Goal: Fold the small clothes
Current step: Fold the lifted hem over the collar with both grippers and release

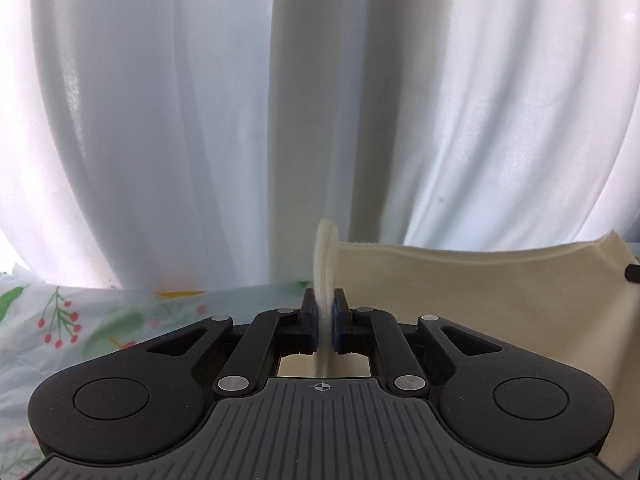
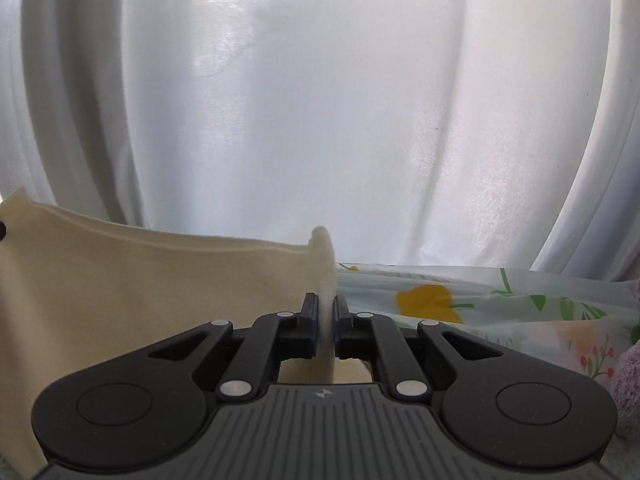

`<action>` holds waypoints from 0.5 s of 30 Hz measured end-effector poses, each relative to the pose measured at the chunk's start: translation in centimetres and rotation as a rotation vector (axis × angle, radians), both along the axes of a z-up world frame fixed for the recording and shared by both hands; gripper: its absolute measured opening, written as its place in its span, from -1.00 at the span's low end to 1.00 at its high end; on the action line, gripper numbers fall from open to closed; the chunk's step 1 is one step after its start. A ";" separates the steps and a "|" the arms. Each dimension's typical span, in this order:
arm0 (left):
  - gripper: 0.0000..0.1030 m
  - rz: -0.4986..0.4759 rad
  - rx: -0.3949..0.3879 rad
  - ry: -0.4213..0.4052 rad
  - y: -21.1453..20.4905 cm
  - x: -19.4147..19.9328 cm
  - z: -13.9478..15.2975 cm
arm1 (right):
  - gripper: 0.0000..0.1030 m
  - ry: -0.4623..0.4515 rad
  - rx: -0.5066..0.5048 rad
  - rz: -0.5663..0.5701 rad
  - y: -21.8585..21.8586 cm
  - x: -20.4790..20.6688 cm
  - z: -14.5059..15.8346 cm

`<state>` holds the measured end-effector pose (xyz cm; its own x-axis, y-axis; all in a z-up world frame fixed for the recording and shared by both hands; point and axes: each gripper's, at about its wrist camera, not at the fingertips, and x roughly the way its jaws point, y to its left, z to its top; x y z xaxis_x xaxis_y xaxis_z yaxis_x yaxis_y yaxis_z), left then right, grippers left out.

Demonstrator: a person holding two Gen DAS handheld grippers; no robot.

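Observation:
A cream-coloured small garment (image 1: pixel 480 292) hangs stretched between my two grippers, held up above the table. My left gripper (image 1: pixel 324 304) is shut on its left edge, which sticks up between the pads as a ribbed fold. The cloth runs off to the right in the left wrist view. My right gripper (image 2: pixel 327 308) is shut on the garment's (image 2: pixel 140 292) other edge, and the cloth runs off to the left in the right wrist view. The tip of the other gripper shows as a dark spot at the far edge of each view.
A floral tablecloth (image 1: pixel 60 320) covers the table below; it also shows in the right wrist view (image 2: pixel 480 304). White curtains (image 1: pixel 200 120) hang close behind the table. A fuzzy lilac cloth (image 2: pixel 628 392) lies at the right edge of the right wrist view.

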<state>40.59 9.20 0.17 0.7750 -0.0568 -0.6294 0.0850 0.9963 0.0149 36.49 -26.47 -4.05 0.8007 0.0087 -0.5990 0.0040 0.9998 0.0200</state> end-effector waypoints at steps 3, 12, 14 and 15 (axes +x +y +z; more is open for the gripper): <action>-0.78 0.045 0.038 0.068 -0.5 1.5 -2.4 | -0.86 0.008 0.055 -0.035 -0.6 1.2 -1.0; -0.25 0.003 0.029 0.172 -0.3 -3.3 -4.1 | -0.29 0.071 0.153 0.023 -0.6 -7.6 -2.3; -0.25 0.001 0.027 0.190 -0.3 -4.3 -4.2 | -0.29 0.097 0.178 0.018 -0.6 -9.9 -3.1; -0.24 0.004 0.024 0.197 -0.3 -4.8 -4.2 | -0.29 0.101 0.186 0.004 -0.6 -10.9 -3.5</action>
